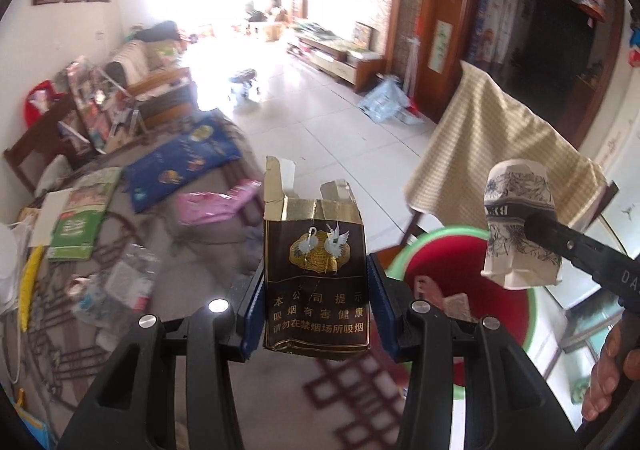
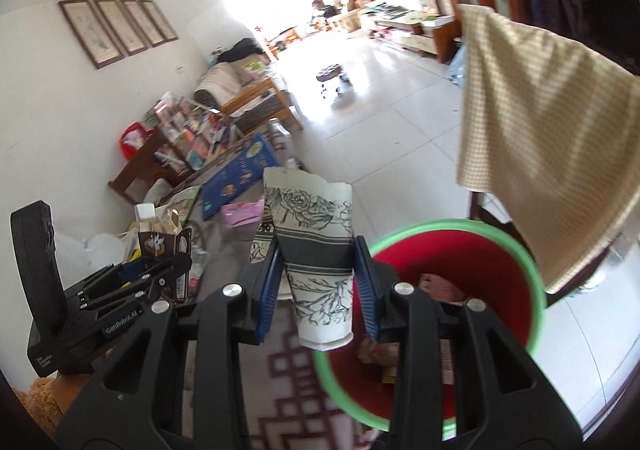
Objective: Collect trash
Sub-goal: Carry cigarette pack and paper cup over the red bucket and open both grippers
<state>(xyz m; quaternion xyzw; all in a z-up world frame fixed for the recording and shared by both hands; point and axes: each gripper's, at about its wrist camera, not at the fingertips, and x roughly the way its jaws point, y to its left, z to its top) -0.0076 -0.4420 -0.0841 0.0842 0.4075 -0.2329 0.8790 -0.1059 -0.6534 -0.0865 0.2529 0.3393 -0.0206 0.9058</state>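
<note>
Trash bin [image 2: 460,234], red inside, sits on patterned rug [image 1: 352,402]; left jaws clamp cigarette pack [image 1: 316,274], right a paper cup [image 2: 320,270].

Two tools show: the left tool [image 1: 316,290] and the right tool [image 2: 316,282]. One torn cigarette pack [image 1: 316,274] and one crushed paper cup [image 2: 316,258] are in view (each clamped in its own tool). One red bin [image 2: 480,270] has a green rim. Four framed pictures [image 2: 120,30] hang together. One checked cloth [image 2: 540,138] is draped.
</note>
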